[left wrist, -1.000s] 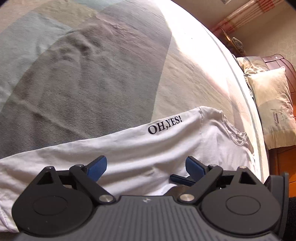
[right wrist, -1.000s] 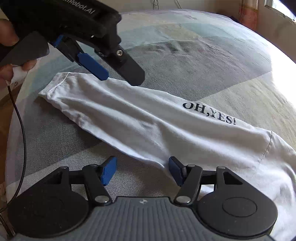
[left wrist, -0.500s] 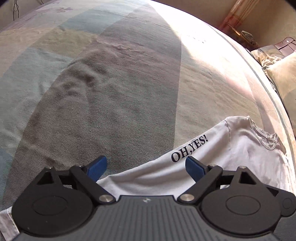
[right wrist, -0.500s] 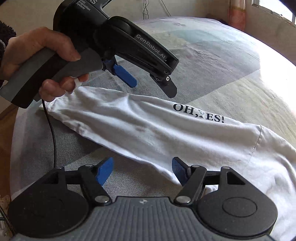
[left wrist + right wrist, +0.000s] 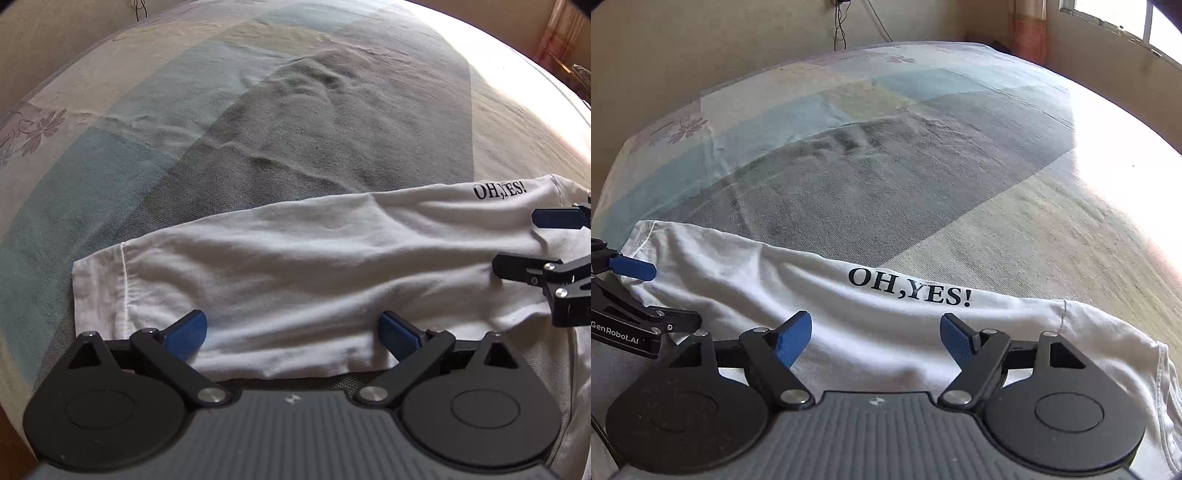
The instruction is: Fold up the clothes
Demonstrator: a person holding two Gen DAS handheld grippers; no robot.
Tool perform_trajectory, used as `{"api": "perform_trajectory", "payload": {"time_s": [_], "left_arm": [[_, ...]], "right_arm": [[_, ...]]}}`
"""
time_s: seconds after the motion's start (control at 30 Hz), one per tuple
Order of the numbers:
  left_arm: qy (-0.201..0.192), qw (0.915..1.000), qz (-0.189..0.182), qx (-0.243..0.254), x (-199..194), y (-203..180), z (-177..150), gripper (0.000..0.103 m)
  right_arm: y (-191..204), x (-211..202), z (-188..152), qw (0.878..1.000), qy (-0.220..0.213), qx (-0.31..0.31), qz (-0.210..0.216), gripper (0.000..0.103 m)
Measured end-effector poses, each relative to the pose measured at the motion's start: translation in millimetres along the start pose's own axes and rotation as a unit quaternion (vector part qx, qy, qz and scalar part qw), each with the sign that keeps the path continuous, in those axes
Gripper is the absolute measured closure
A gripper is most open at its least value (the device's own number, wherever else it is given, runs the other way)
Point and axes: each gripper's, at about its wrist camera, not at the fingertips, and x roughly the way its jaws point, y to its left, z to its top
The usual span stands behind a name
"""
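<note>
While both grippers hover with jaws apart, white T-shirt [image 5: 295,266] lies as a long folded band across lower frame on the bed.
Left gripper [image 5: 291,332] and right gripper [image 5: 875,336] empty, over the shirt's near edge; "OH,YES!" print [image 5: 910,288] faces up. Bedsheet [image 5: 886,166] grey, blue, beige blocks, wrinkled, sunlit at right; beige wall [image 5: 738,37], window [image 5: 1145,26] upper right.

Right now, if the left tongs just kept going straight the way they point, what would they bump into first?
Most likely the white shirt: the open left tongs already sit over its near edge, folded cloth filling the gap ahead. Past it lies only the patterned bedspread. How high they hover is unclear.
</note>
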Motion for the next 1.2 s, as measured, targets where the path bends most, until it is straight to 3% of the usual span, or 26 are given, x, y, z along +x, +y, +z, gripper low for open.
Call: {"api": "perform_trajectory", "payload": {"time_s": [0.07, 0.1, 0.27, 0.5, 0.57, 0.63, 0.83, 1.0, 1.1, 1.2], "left_arm": [[0.004, 1.0000, -0.003, 0.000, 1, 4, -5, 0.001], [0.006, 1.0000, -0.005, -0.001, 2, 6, -7, 0.000], [0.012, 0.9998, -0.012, -0.004, 5, 14, -13, 0.000], [0.001, 0.9996, -0.019, -0.019, 14, 15, 7, 0.003], [-0.002, 0.9995, -0.021, -0.023, 17, 15, 13, 0.002], [-0.005, 0.9993, -0.023, -0.028, 20, 15, 18, 0.002], [-0.014, 0.9986, -0.030, -0.041, 28, 16, 35, 0.001], [-0.022, 0.9986, -0.017, -0.044, 35, 15, 48, 0.001], [-0.026, 0.9989, -0.017, -0.036, 28, 15, 49, 0.003], [-0.062, 0.9978, -0.023, -0.003, 5, 12, 33, 0.002]], "right_arm": [[7, 15, -7, 1.000, 0.014, -0.021, -0.004, 0.008], [11, 18, -9, 0.999, 0.001, -0.029, -0.013, 0.000], [6, 26, 3, 1.000, 0.013, -0.014, -0.005, 0.000], [11, 1, -25, 0.999, 0.039, -0.012, 0.010, 0.000], [4, -4, -16, 1.000, 0.019, 0.013, 0.021, 0.000], [-1, -8, -3, 0.999, -0.014, 0.034, 0.012, 0.000], [-7, 36, 16, 0.996, 0.019, 0.077, -0.046, 0.000], [-12, 49, 30, 0.994, -0.012, 0.092, -0.064, 0.000], [-13, 50, 36, 0.994, -0.004, 0.089, -0.068, 0.000], [-7, 25, 28, 0.995, -0.011, 0.073, -0.067, 0.000]]}}
